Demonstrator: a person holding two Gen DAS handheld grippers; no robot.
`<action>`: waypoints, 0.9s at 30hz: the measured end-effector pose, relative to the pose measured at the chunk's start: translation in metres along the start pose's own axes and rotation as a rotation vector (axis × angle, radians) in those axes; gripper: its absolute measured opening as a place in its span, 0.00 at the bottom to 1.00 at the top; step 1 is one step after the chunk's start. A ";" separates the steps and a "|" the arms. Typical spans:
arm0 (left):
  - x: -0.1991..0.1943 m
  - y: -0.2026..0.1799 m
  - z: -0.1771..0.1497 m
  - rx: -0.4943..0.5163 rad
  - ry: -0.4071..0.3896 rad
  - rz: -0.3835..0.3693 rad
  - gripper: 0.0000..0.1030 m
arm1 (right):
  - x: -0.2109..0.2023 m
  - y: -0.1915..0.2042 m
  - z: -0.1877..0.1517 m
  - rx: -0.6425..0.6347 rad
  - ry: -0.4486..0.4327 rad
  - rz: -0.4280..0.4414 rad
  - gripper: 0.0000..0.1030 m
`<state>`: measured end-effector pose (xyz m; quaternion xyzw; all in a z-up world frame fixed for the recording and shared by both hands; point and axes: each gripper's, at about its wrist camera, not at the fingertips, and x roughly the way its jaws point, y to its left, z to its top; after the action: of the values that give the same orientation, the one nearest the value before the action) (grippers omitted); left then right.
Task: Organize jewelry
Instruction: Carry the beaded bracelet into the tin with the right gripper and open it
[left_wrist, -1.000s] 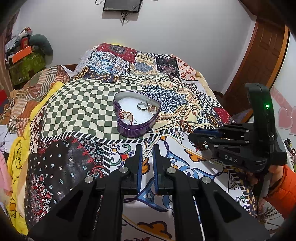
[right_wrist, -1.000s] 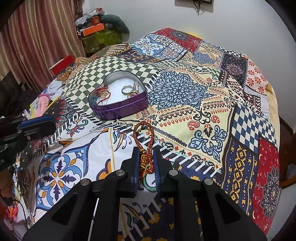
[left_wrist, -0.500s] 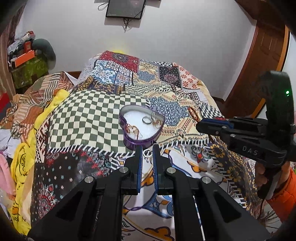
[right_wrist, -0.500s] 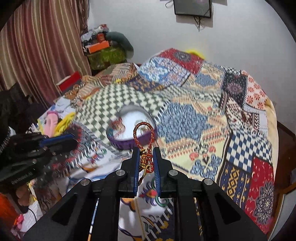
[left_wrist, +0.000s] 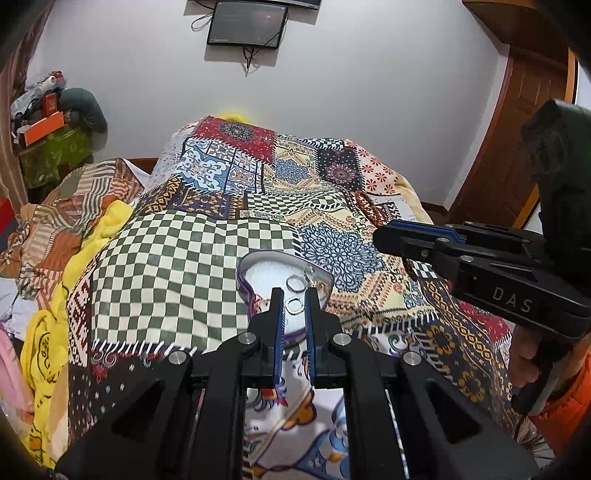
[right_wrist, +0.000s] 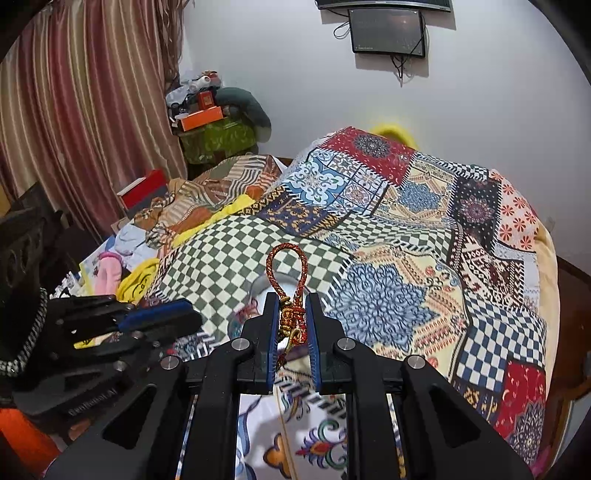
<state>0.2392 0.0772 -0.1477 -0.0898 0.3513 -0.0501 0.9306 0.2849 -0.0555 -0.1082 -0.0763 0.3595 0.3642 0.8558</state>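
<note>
Bracelet (right_wrist: 287, 291) sits pinched in right tool (right_wrist: 291, 306), above tin (left_wrist: 258, 266).

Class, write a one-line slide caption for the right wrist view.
Right hand-held gripper grips a red-and-gold braided cord bracelet above the heart-shaped tin on a patchwork bedspread.

Even indoor light, sharp, fisheye-bent dark edges.

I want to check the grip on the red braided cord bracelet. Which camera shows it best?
The right wrist view: the red braided cord bracelet fills the centre, its knot pinched in the right claw and its loop standing above the fingertips. The left wrist view shows only part of the loop sticking out past the right claw, the knot hidden.
</note>
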 end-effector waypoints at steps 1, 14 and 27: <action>0.004 0.001 0.003 0.000 0.002 -0.002 0.08 | 0.002 0.000 0.002 0.000 -0.001 -0.001 0.12; 0.047 0.017 0.021 0.017 0.056 -0.029 0.08 | 0.056 -0.008 0.005 0.037 0.089 0.027 0.12; 0.076 0.026 0.022 -0.015 0.108 -0.089 0.08 | 0.076 -0.014 -0.002 0.031 0.156 0.024 0.12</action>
<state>0.3116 0.0941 -0.1854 -0.1096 0.3971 -0.0937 0.9064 0.3291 -0.0234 -0.1625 -0.0868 0.4318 0.3618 0.8217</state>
